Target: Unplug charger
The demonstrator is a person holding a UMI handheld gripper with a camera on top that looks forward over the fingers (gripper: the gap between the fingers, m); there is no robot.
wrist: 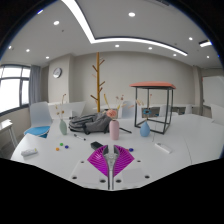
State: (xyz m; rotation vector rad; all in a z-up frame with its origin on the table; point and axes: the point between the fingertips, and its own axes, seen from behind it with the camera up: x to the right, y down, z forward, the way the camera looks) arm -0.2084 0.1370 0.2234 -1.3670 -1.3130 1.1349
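Note:
My gripper [110,152] is low over a white table [150,160]. Its magenta pads [98,160] meet along the middle line with nothing between them. I cannot pick out a charger or a socket for certain. A small white block [163,148] lies on the table ahead and to the right of the fingers. Another small white object [28,152] lies to the left.
Beyond the fingers stand a pink bottle [114,129], a blue bottle [145,129] and a green bottle [63,127]. A dark bag [90,122] lies behind them. Further back are an orange-topped frame table [152,100] and a wooden coat rack [98,75].

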